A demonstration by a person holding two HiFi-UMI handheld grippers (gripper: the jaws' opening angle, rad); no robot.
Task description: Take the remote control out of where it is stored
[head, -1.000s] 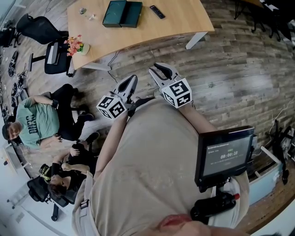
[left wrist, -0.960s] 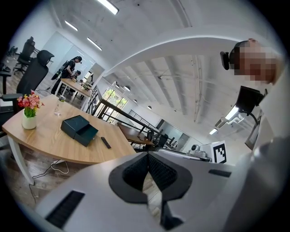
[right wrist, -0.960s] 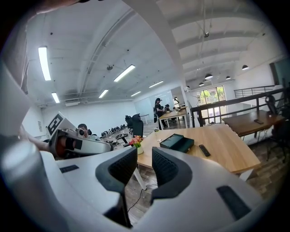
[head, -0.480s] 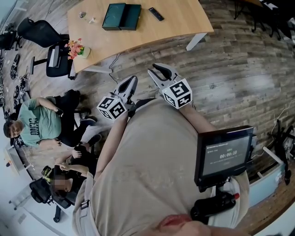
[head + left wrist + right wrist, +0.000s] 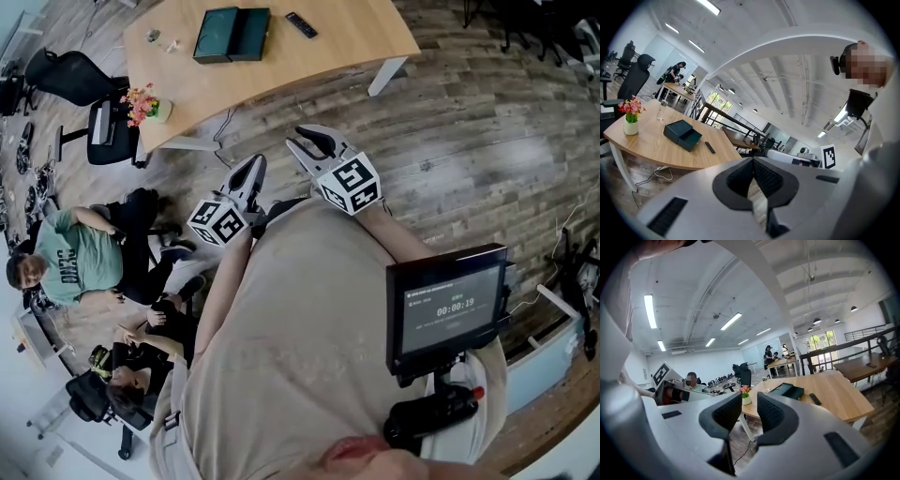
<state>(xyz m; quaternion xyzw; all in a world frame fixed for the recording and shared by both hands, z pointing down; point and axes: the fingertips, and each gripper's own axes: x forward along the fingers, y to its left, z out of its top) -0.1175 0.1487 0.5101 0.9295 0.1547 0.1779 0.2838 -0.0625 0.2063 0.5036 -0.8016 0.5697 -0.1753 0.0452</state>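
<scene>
**Remote control already lying outside its box; both hand-held grippers well short of the table**

The setting is an open-plan office with a wood-plank floor (image 5: 469, 122) and a curved wooden table (image 5: 356, 37). I observed a dark green box (image 5: 232, 34) standing open near the middle of the table. The remote control (image 5: 300, 24) lies flat on the bare top just beside the box, on the side towards the end with the white leg. It is apart from the box and not inside it. A vase of flowers (image 5: 142, 98) sits at the opposite end, close to the table's edge.

The left hand-held gripper (image 5: 753, 160) is clenched, tips meeting, with nothing between them. The right hand-held gripper (image 5: 749, 401) is drawn in almost fully, with only a slim gap between the pads, and it too is empty. Both are held close to the operator's chest, well apart from the table.

Risks, in my judgement:
- The remote control is thin and lies flat on smooth wood. Jaws that arrive clenched would push it rather than take it, and it could skid towards the table's edge.
- A careless reach could knock the open box, which is the remote control's nearest neighbour.
- The remote control appears to be out of storage already, so a further lift may accomplish nothing.
</scene>
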